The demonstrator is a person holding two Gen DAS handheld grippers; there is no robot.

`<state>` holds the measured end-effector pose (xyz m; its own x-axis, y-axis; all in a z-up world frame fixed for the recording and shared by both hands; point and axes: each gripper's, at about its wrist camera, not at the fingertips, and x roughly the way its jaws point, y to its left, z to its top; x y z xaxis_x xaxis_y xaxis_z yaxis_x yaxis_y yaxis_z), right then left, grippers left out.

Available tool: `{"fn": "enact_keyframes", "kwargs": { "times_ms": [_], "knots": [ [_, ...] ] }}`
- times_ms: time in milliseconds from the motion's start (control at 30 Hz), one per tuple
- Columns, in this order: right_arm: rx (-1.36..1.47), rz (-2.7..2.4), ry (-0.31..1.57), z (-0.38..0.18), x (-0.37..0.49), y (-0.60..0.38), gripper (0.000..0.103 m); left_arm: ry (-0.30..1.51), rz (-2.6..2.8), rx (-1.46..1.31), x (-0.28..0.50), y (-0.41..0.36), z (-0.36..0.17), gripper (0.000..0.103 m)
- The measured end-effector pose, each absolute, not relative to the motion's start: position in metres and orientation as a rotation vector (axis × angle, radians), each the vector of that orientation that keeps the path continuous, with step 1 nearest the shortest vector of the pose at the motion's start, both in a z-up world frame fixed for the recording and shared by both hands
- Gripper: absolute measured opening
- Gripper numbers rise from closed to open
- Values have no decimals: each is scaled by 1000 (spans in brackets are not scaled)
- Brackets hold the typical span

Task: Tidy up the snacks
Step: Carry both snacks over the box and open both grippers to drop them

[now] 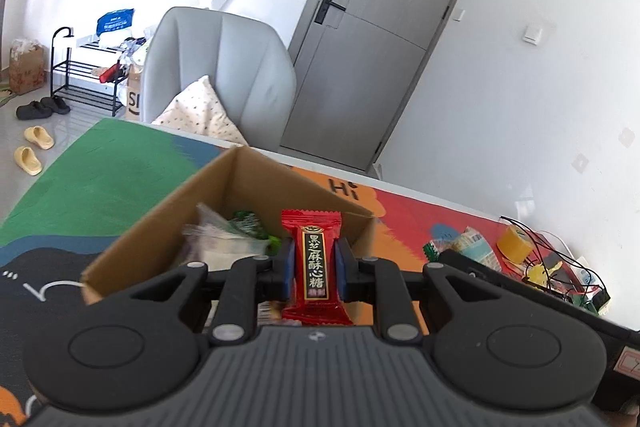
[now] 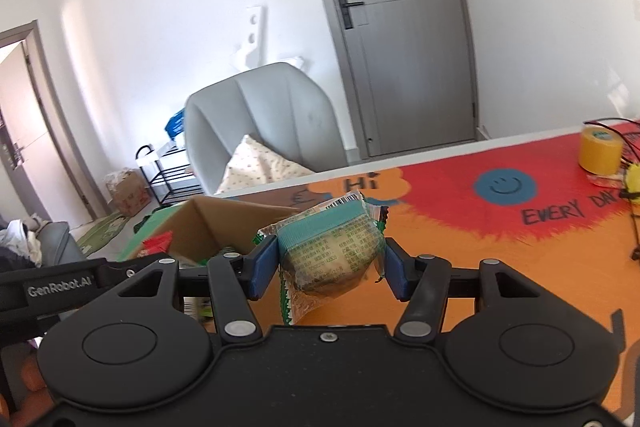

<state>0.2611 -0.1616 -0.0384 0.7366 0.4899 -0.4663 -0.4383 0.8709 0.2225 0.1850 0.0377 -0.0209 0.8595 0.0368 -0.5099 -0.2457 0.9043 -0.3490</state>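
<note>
My left gripper (image 1: 315,269) is shut on a red candy wrapper (image 1: 314,263) with gold lettering, held upright above the near side of an open cardboard box (image 1: 168,227). Inside the box lie a clear packet (image 1: 224,239) and a green packet (image 1: 250,223). My right gripper (image 2: 330,267) is shut on a teal-and-clear packaged pastry (image 2: 332,251), held above the orange mat (image 2: 460,255) just right of the cardboard box (image 2: 204,223). The left gripper's arm and red candy (image 2: 158,241) show at the left of the right wrist view.
The colourful mat (image 1: 120,163) covers the table. A yellow tape roll (image 2: 600,151) and tangled wires (image 1: 560,267) sit at the far right. A grey chair (image 1: 224,67) with a cushion stands behind the table's far edge, a grey door (image 1: 380,27) beyond.
</note>
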Motion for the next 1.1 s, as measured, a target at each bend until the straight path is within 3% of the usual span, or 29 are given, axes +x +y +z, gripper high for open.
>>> {"fn": "enact_keyframes", "kwargs": {
  "times_ms": [400, 700, 900, 1100],
  "knots": [
    [65, 553, 524, -29, 251, -124, 56, 538, 154, -453, 169, 69, -25, 24],
    [66, 541, 532, -25, 257, -105, 56, 502, 207, -489, 158, 101, -25, 46],
    [56, 575, 555, -30, 251, -88, 56, 488, 218, -490, 154, 117, -24, 55],
    [46, 601, 574, -33, 237, -79, 57, 488, 222, -498, 148, 126, -27, 57]
  ]
}}
